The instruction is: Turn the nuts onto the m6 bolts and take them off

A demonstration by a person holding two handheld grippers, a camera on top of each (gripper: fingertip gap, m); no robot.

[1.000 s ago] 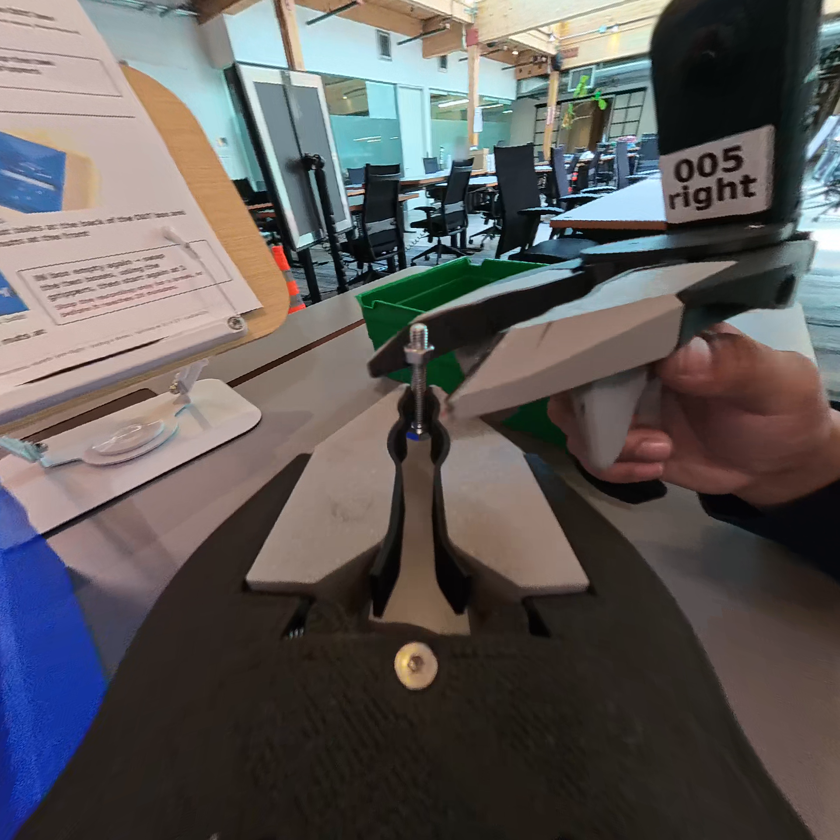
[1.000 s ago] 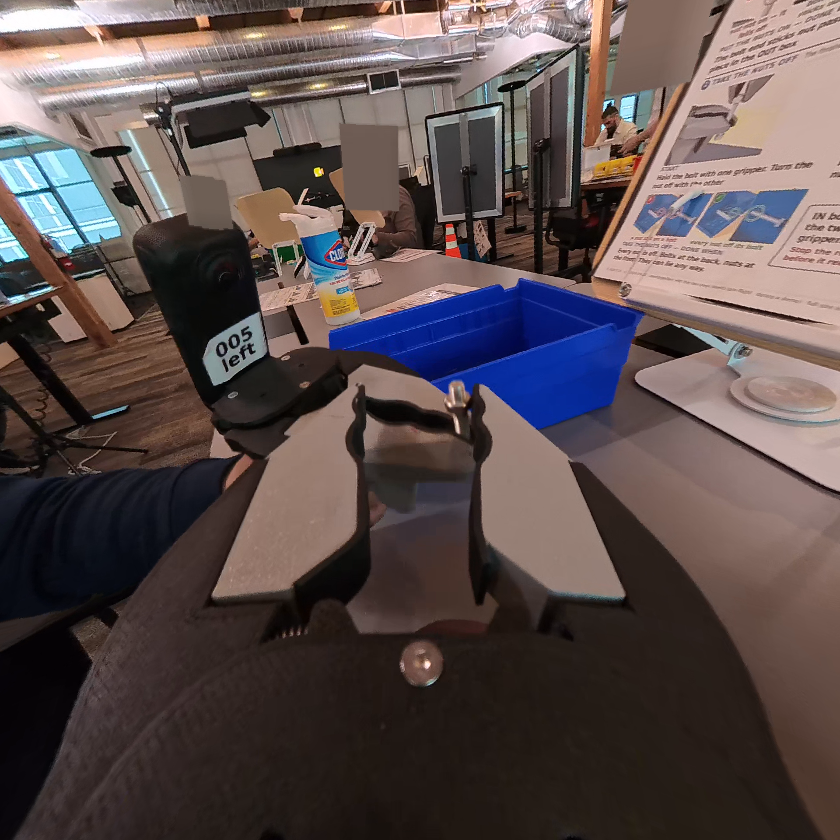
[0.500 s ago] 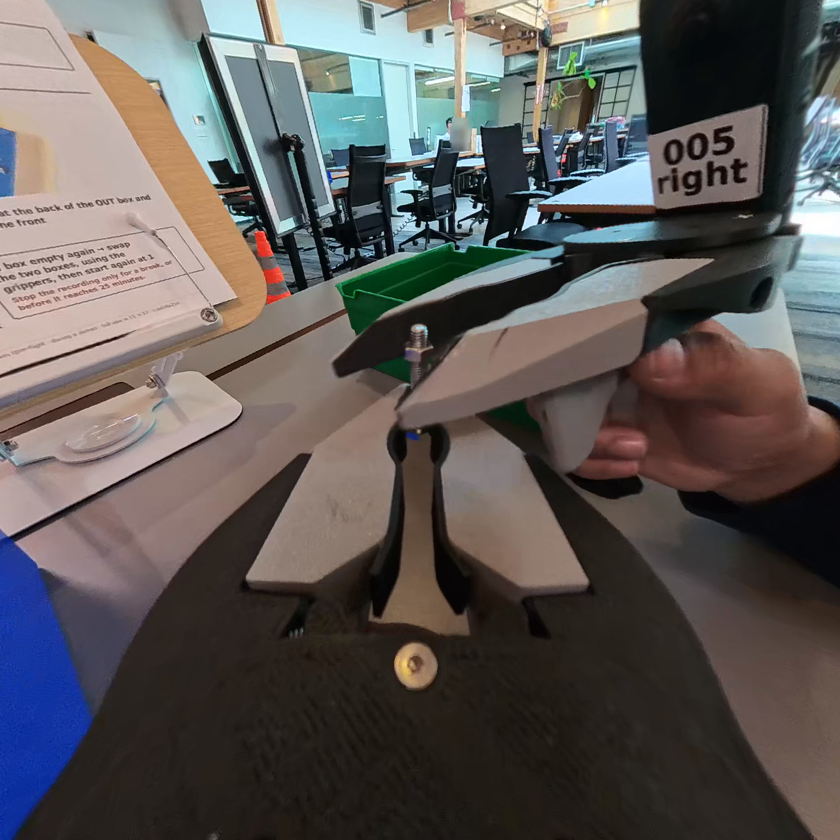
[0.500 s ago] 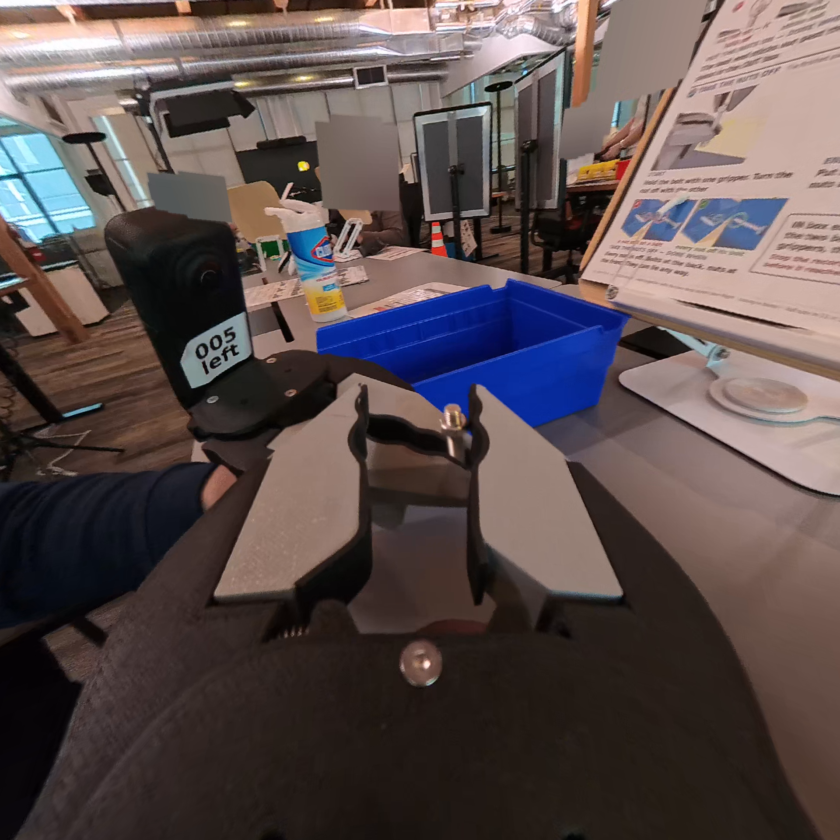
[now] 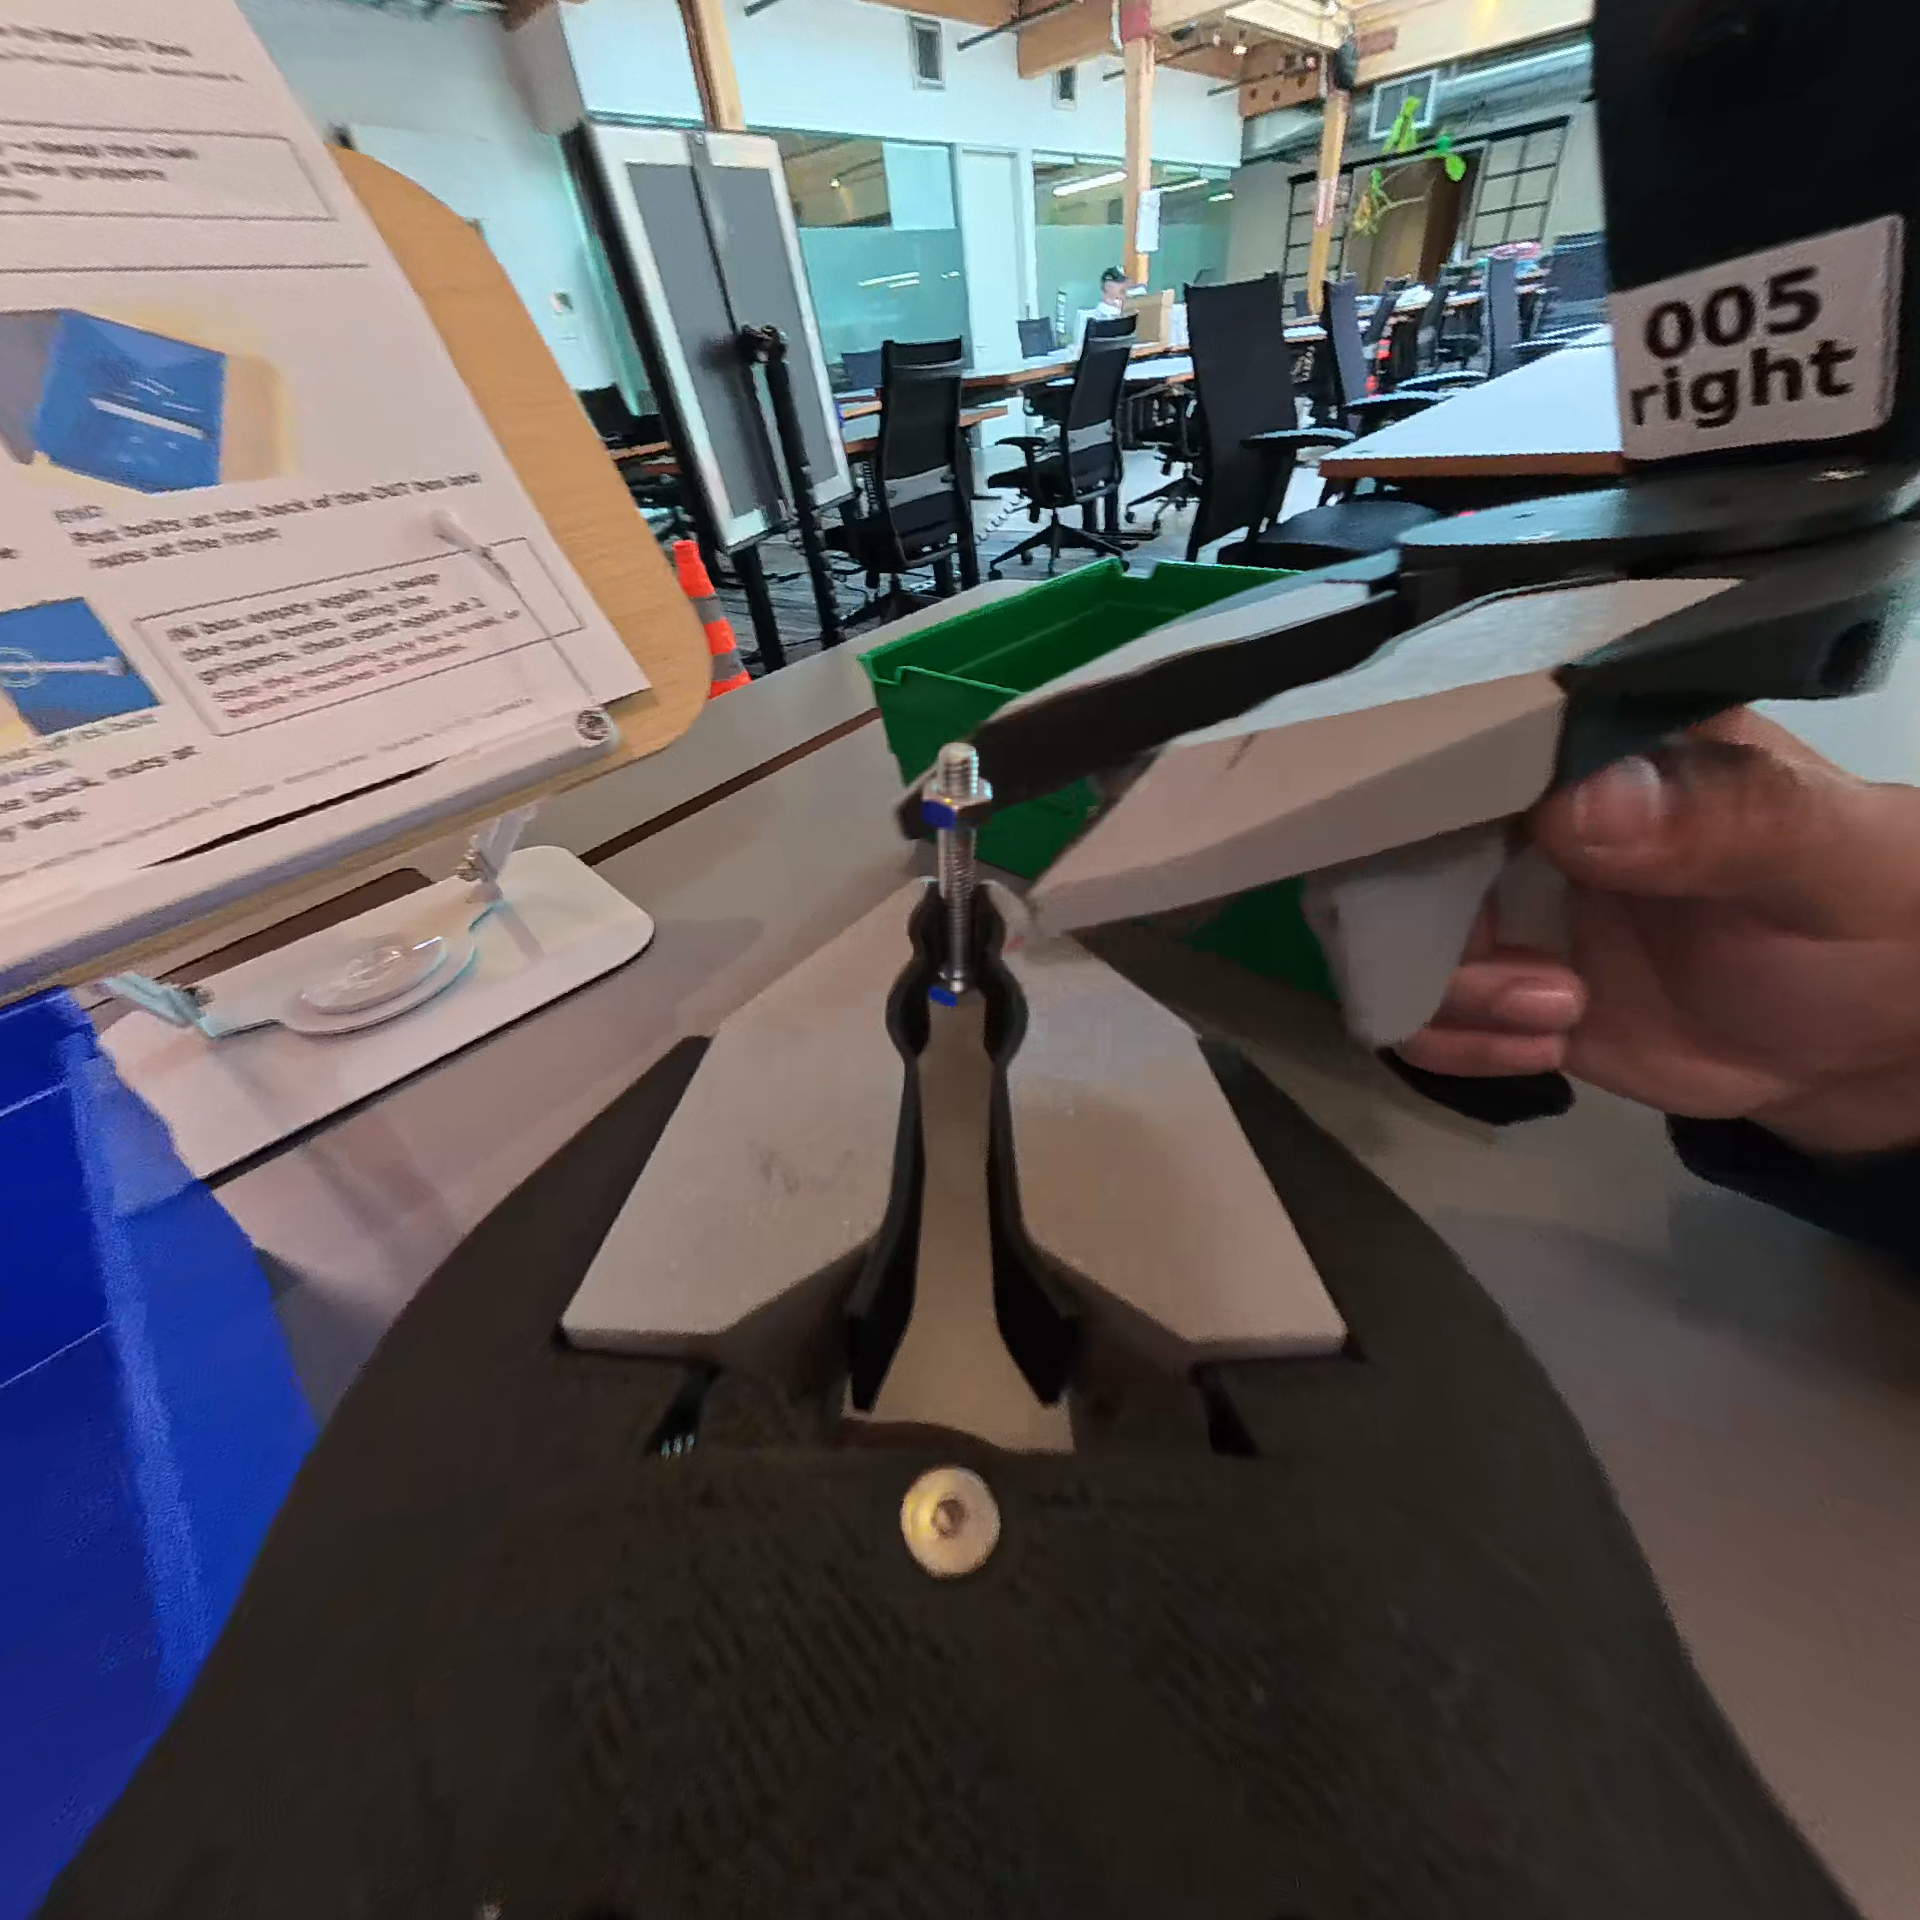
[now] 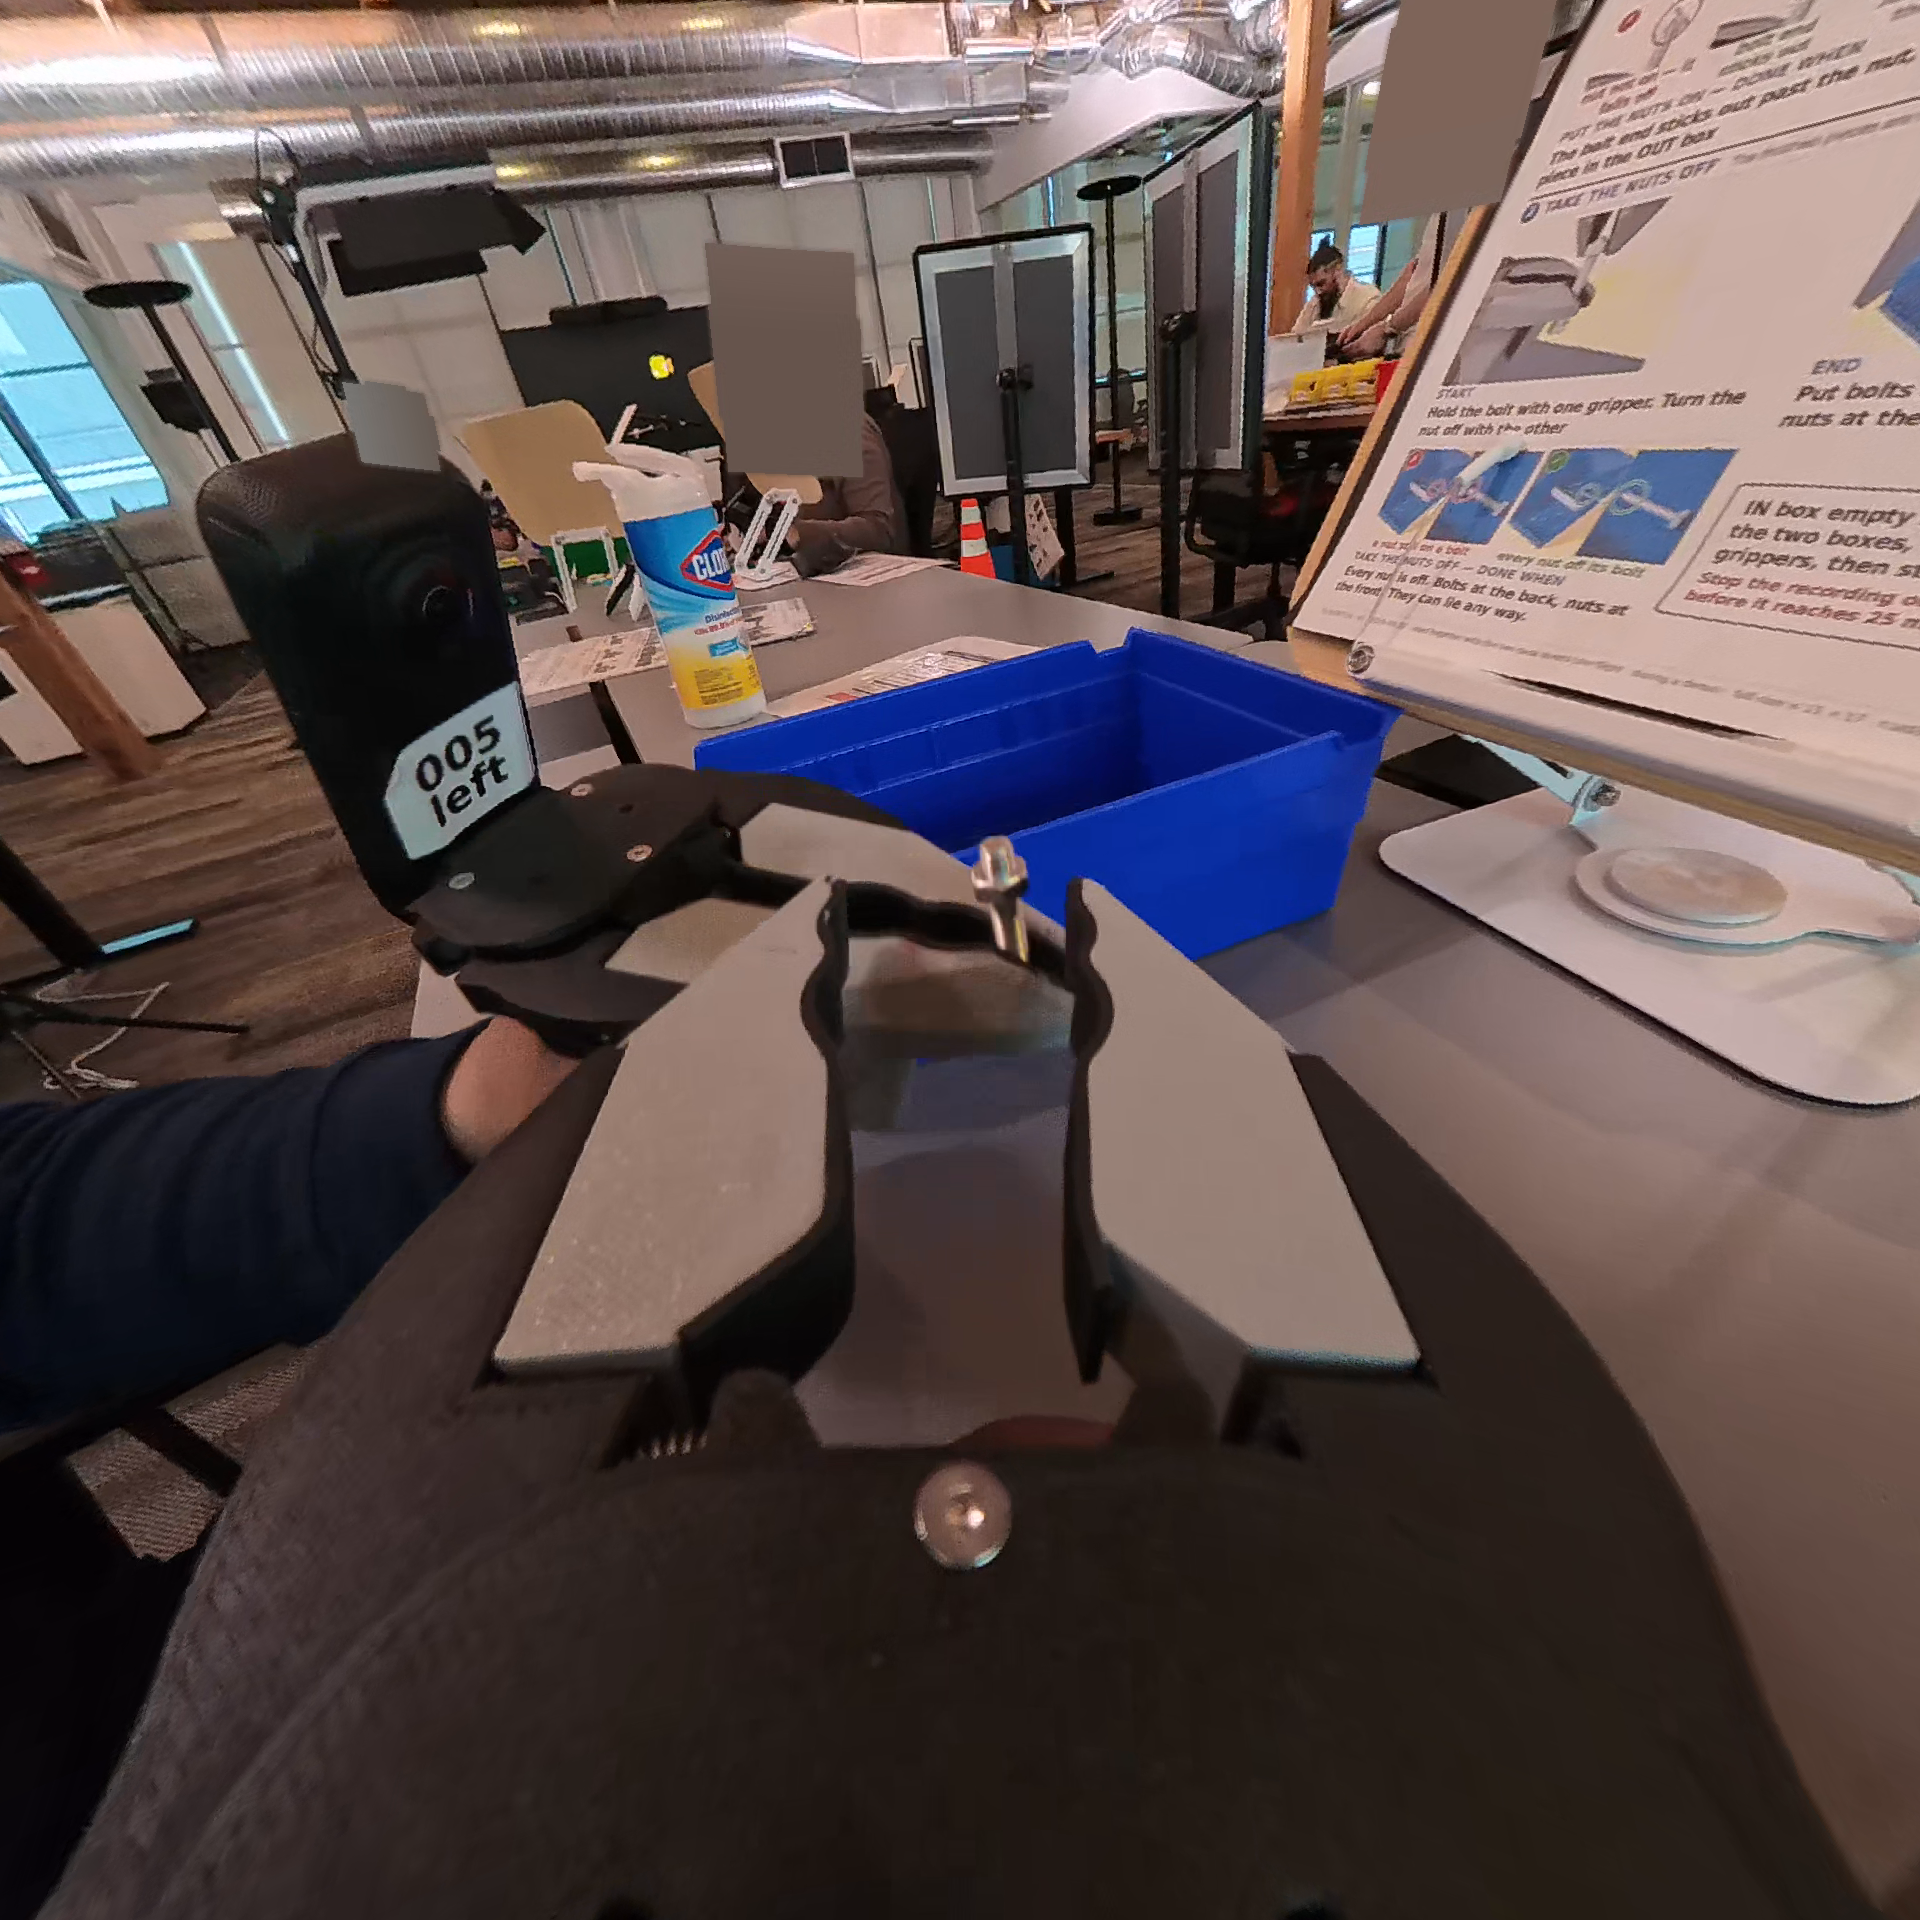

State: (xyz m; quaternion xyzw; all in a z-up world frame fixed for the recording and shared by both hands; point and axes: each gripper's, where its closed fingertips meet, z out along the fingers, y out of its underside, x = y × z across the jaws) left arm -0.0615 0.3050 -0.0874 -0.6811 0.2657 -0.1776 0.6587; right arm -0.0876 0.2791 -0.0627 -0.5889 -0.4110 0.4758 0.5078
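My left gripper (image 5: 956, 966) is shut on a silver M6 bolt (image 5: 956, 894) and holds it upright above the grey table. A nut (image 5: 956, 795) sits near the bolt's top, with a few threads above it. My right gripper (image 6: 956, 914) comes in from the right at nut height. Its jaws stand wide apart on either side of the bolt (image 6: 1010, 914). The nut (image 6: 997, 862) is nearer the right finger (image 6: 1081, 935), with a small gap between them. A hand holds the right gripper (image 5: 982, 862).
A green bin (image 5: 1039, 644) stands behind the bolt. A blue bin (image 6: 1091, 748) stands to the left and also shows in the left wrist view (image 5: 104, 1299). An instruction board on a white stand (image 5: 312, 416) is at the back. The table (image 5: 1714, 1403) extends right. My left and right fingertips are right by each other.
The right gripper dipped left over the bolt's shaft half a second ago and is back at nut height. It stays open. The nut's height on the bolt looks unchanged.
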